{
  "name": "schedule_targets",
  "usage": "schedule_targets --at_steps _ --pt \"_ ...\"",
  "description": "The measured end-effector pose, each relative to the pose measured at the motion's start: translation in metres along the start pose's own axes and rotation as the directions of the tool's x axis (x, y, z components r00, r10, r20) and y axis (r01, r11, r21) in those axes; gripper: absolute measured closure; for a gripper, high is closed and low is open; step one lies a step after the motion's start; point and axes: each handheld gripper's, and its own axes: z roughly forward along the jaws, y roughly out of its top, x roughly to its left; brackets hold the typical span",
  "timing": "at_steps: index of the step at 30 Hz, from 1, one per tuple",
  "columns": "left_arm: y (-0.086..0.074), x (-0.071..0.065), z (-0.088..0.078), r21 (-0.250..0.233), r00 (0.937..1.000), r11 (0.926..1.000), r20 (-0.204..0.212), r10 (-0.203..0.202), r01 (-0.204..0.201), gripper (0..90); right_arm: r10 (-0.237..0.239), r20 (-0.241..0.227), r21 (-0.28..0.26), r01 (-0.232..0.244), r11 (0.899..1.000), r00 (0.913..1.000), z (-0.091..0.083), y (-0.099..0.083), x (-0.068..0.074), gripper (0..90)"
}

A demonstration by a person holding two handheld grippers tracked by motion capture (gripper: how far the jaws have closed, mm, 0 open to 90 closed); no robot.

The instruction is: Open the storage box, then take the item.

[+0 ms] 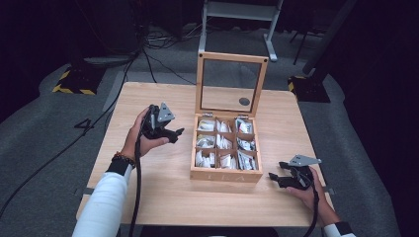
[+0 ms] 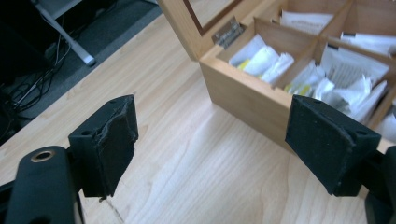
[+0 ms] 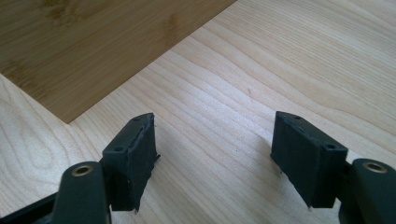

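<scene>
Two grippers: I see both with jaws apart, nothing between them.
Left gripper (image 1: 174, 133): left of open wooden compartment box (image 1: 226, 174).
Right gripper (image 1: 274, 176): just right of box.

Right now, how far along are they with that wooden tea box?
Done: the lid of the tea box stands open, showing sachets in every compartment. In hand: nothing; the left tongs and right tongs both gape empty beside the box. Left: probably picking out a sachet; none lies on the table.

One tea box (image 1: 226, 174), nine compartments, two grippers, one table (image 1: 163, 197)
</scene>
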Motion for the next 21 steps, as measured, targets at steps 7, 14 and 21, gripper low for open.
schedule_targets --at_steps 7,14,21 --pt "-0.016 -0.014 -0.003 0.034 0.9996 0.9991 -0.003 0.026 -0.026 18.4 -0.001 0.0 -0.003 0.001 1.0 1.0 0.0 -0.001 0.0 30.9" --pt "-0.04 -0.038 -0.008 0.06 0.997 0.9956 0.034 0.07 -0.072 19.0 -0.005 -0.003 0.005 0.005 1.0 1.0 0.001 0.001 -0.001 29.8" --pt "-0.067 -0.052 -0.007 0.106 0.995 0.9909 0.063 0.077 -0.083 18.4 -0.006 0.002 0.013 0.006 1.0 1.0 0.0 0.002 -0.001 28.3"
